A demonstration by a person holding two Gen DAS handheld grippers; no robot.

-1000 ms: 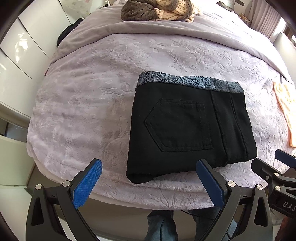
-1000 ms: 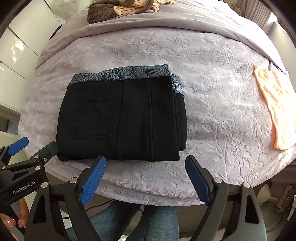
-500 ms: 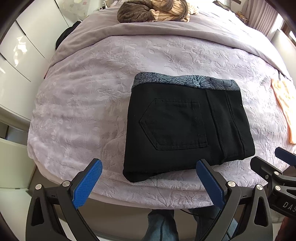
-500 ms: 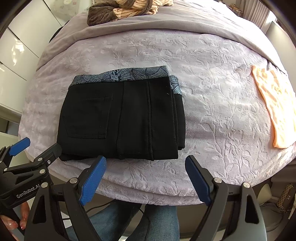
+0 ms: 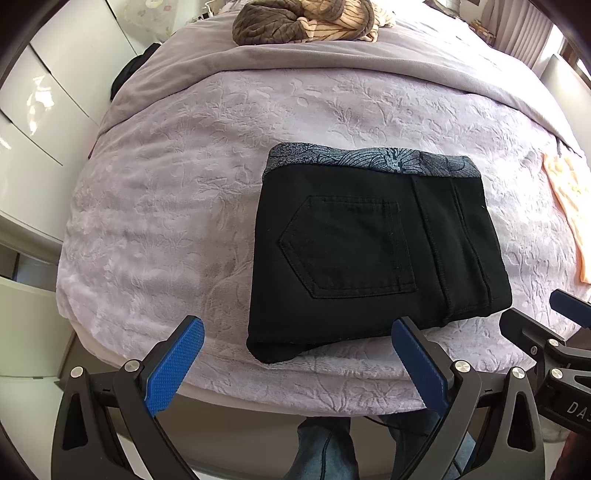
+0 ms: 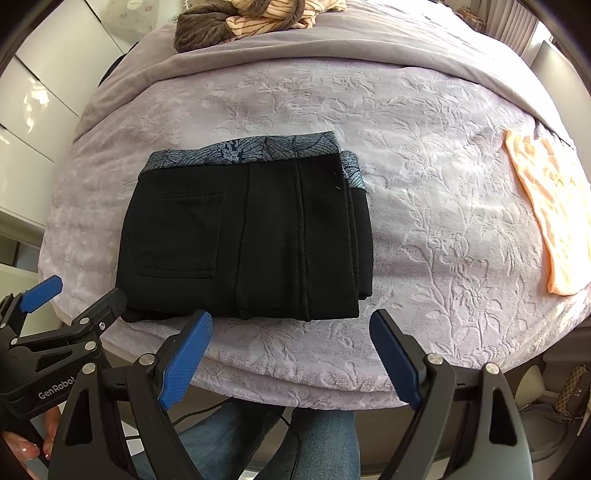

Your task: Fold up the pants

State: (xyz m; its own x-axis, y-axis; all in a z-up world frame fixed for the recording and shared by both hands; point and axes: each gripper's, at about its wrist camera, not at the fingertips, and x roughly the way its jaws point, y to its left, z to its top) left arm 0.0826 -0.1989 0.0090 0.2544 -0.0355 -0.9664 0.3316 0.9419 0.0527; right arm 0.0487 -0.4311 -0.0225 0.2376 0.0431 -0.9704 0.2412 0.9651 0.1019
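The pants [image 5: 373,251] lay folded into a compact black rectangle on the bed [image 5: 177,192], near its front edge, with a back pocket [image 5: 347,247] facing up and a grey patterned waistband [image 5: 369,160] along the far side. In the right wrist view the same bundle sat left of centre, its stacked layers showing along the right edge.

The left claw [image 5: 295,365] hung above the front edge of the bed, its two blue pads spread wide with nothing between them. Its right pad overlapped the near edge of the pants in the picture, but whether it touched the cloth I could not tell. The right claw [image 6: 291,358] was likewise spread wide and empty, just in front of the pants' near edge and clear of them.

Each claw showed at the side of the other's view, the two close together.

A peach-coloured garment [image 6: 550,214] lay flat on the bed well to the right of the pants. At the far end of the bed sat a heap of brown and striped clothes [image 5: 306,20]. White cabinets [image 5: 44,96] stood to the left. Below the bed edge were the person's legs in jeans [image 6: 317,443], and fingertips [image 6: 26,448] showed at the lower left of the right wrist view.
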